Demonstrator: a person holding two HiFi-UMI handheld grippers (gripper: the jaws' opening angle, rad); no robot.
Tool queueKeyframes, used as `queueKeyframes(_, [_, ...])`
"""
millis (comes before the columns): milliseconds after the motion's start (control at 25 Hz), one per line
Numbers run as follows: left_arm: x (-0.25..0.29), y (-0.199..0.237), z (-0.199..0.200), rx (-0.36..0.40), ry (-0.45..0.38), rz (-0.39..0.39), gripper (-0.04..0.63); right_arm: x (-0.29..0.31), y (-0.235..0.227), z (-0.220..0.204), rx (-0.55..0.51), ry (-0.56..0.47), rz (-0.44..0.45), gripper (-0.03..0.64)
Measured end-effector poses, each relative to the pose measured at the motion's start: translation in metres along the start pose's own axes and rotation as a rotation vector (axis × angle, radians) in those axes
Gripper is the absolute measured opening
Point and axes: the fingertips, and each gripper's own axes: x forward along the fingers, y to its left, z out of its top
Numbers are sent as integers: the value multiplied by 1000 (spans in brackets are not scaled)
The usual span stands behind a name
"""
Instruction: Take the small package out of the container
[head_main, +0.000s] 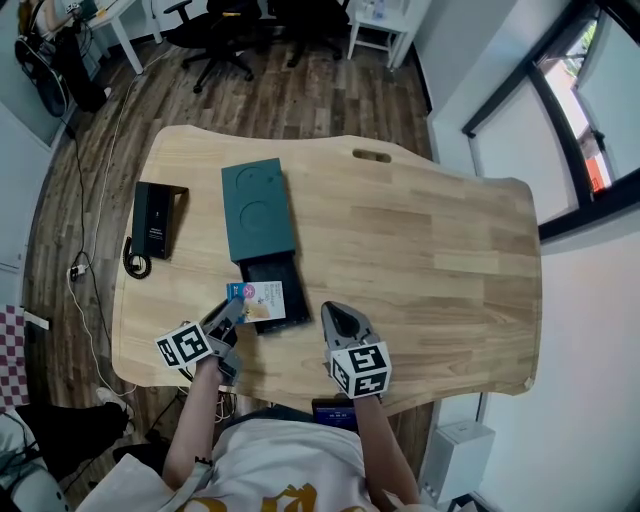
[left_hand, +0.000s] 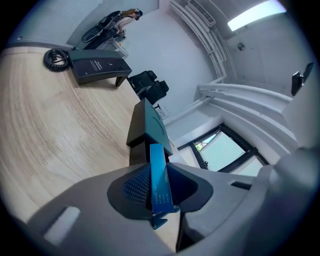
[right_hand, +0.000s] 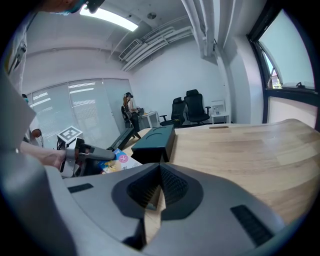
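The left gripper (head_main: 230, 312) sits left of centre in the lower part of the head view, angled toward the upper right. Its jaws are clamped on the small package (left_hand: 161, 180), which stands edge-on between the pads. The right gripper (head_main: 338, 318) lies just to its right, pointing up the frame, jaws together with nothing between them. The bare left forearm (head_main: 195, 430) and right forearm (head_main: 378, 445) rise from the bottom edge.

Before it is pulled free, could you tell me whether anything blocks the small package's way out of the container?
Nothing visible does. The left gripper grips the small package at the open front end of the container. The table toward the near edge is bare wood, and the right gripper sits off to the side.
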Motion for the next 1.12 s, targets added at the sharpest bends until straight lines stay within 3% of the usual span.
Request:
queueKeyframes(200, [-4,-3,6,-57,-31,-31,95,-6,5,4,-5,-13,-6,3])
queueKeyframes(600, [-3,-29,13,-32,-45,-77,95,-18,11,18,-18,-51,-20,3])
queueKeyframes(800, [-12,-53,15,-53,-66,-144,95,-30,15,25,-31,-73,-35,3])
queueKeyframes(1120, [-32,-84,11,-180,-93,-266,95,-47,31,33,31,-122,-28,3])
